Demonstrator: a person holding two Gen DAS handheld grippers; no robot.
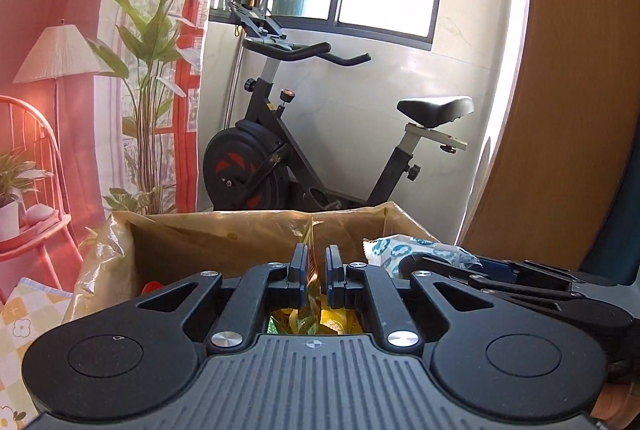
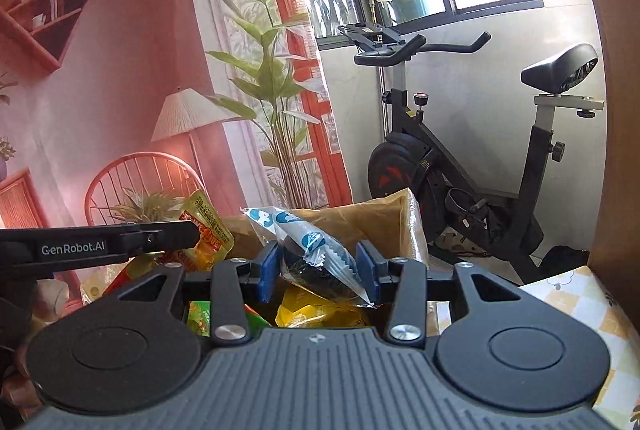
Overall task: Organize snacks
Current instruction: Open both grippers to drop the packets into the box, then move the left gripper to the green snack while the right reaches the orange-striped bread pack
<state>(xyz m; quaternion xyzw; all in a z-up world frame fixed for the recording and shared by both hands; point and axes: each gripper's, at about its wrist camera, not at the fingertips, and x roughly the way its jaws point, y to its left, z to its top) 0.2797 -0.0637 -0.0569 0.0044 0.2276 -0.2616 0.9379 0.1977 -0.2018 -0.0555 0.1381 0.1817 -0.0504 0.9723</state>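
Observation:
My left gripper (image 1: 316, 270) is shut on a thin yellow-orange snack packet (image 1: 310, 294) held edge-on above a brown cardboard box (image 1: 224, 234). My right gripper (image 2: 318, 270) is shut on a clear packet with blue-and-white print and a dark snack inside (image 2: 316, 254). The left gripper's finger (image 2: 120, 240) and its yellow packet (image 2: 206, 230) show at the left of the right wrist view. The right gripper (image 1: 516, 276) with its blue-white packet (image 1: 404, 250) shows at the right of the left wrist view. Yellow and green snack packets (image 2: 320, 310) lie below.
The box stands on a table with a yellow checked cloth (image 2: 580, 306). An exercise bike (image 1: 304, 150) stands behind the box by the window. A pink printed backdrop (image 2: 120, 70) hangs at the left. A wooden panel (image 1: 580, 70) rises at the right.

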